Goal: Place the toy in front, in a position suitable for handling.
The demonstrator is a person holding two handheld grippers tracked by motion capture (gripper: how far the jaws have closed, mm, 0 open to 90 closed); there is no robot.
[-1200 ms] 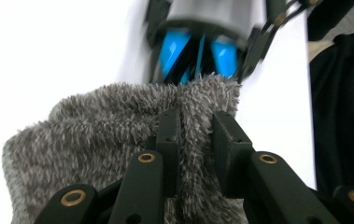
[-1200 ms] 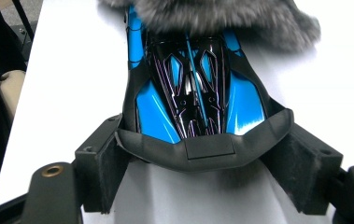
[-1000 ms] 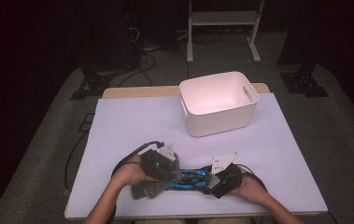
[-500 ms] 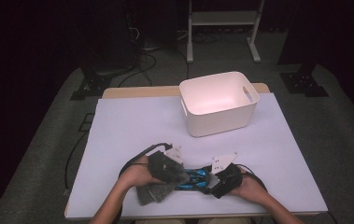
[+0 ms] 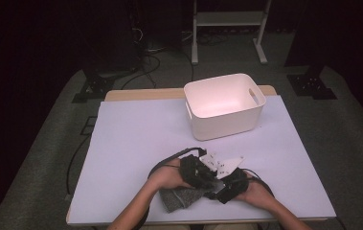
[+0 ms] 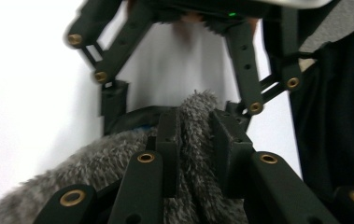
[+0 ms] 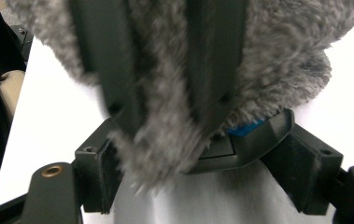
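Observation:
A grey fuzzy cloth (image 5: 181, 197) lies at the table's near edge, between the person's two hands. My left gripper (image 5: 207, 181) is shut on a fold of that cloth (image 6: 194, 140), and its pads (image 6: 167, 140) pinch the pile. Facing it, my right gripper (image 5: 217, 191) holds a black object with a blue part (image 7: 247, 140) between wide-set jaws. In the right gripper view the cloth (image 7: 165, 93) and the left gripper's jaws hang over that object. How much of the object lies inside the cloth I cannot tell.
A white plastic bin (image 5: 227, 127) with handle slots stands at the back right of the pale sheet covering the table (image 5: 141, 129). Behind the table are dark floor, cables (image 5: 145, 52) and a metal stand (image 5: 227, 19).
My left gripper has moved right with the grey cloth, closing on the right gripper. The blue strip seen between the grippers earlier is now covered. The right hand has stayed put.

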